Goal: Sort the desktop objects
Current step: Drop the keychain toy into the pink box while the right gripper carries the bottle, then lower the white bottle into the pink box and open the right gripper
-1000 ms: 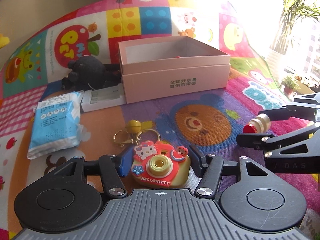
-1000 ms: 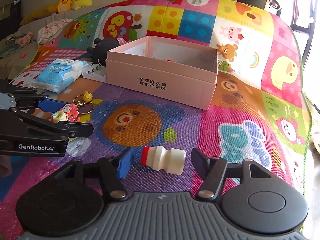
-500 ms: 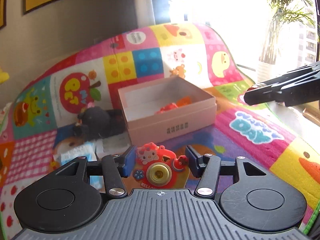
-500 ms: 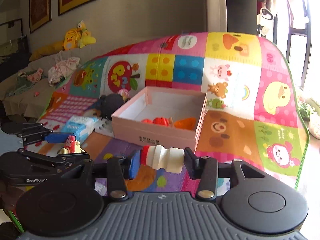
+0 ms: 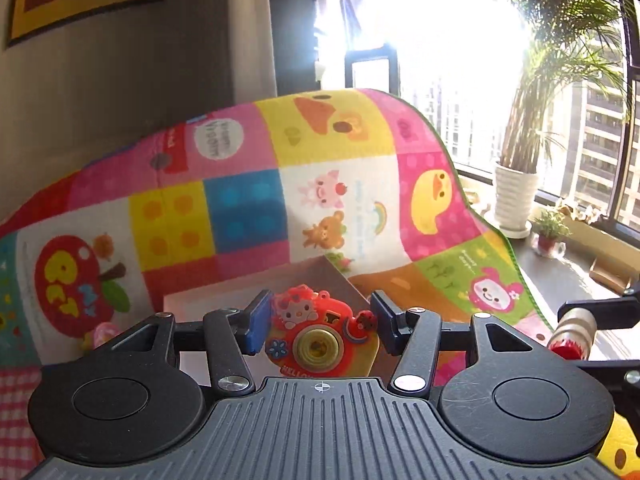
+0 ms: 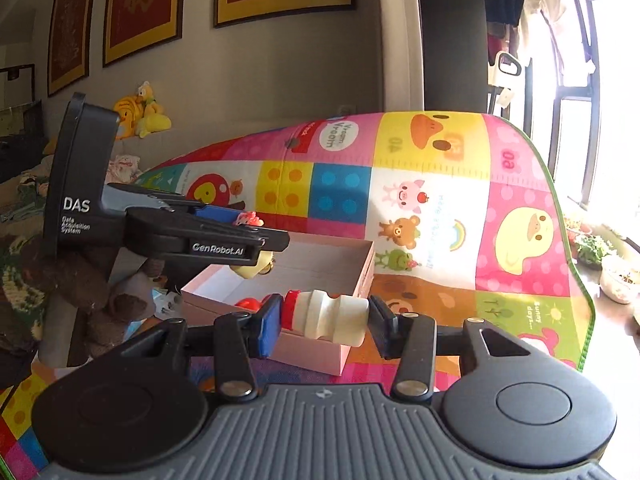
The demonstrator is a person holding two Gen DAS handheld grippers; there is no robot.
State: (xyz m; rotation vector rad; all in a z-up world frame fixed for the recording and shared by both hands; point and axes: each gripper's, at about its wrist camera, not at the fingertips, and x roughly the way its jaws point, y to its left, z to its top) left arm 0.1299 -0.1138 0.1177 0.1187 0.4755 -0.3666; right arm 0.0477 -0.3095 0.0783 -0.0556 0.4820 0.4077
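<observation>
In the left wrist view, a colourful patchwork cartoon play mat (image 5: 248, 216) fills the left and centre of the frame, with a red apple print at far left. Low in the centre, the left gripper (image 5: 318, 326) is clamped on a red and yellow plastic toy camera keychain with a cat figure on top (image 5: 316, 340); a blue pad presses its left side and a dark pad its right, and the toy is held clear of the mat. Directly behind it shows part of the open pale pink cardboard box (image 5: 224, 300), mostly hidden by the gripper. At the right edge of the frame, the small cream plastic drink bottle with a red cap (image 5: 572, 332) is seen end-on in the other gripper's fingers. A white ribbed plant pot (image 5: 514, 204) stands on the windowsill at upper right.

In the right wrist view, the left gripper (image 6: 256, 236) reaches in from the left at mid-height, the toy poking out above and below its black fingers, above the pink box (image 6: 320, 256). The box sits on the mat at centre; red items lie inside, half hidden. Low in the centre, the right gripper (image 6: 324, 318) grips the cream bottle (image 6: 324, 316) sideways, red cap toward the left pad, base against the right, in front of the box's near wall.
</observation>
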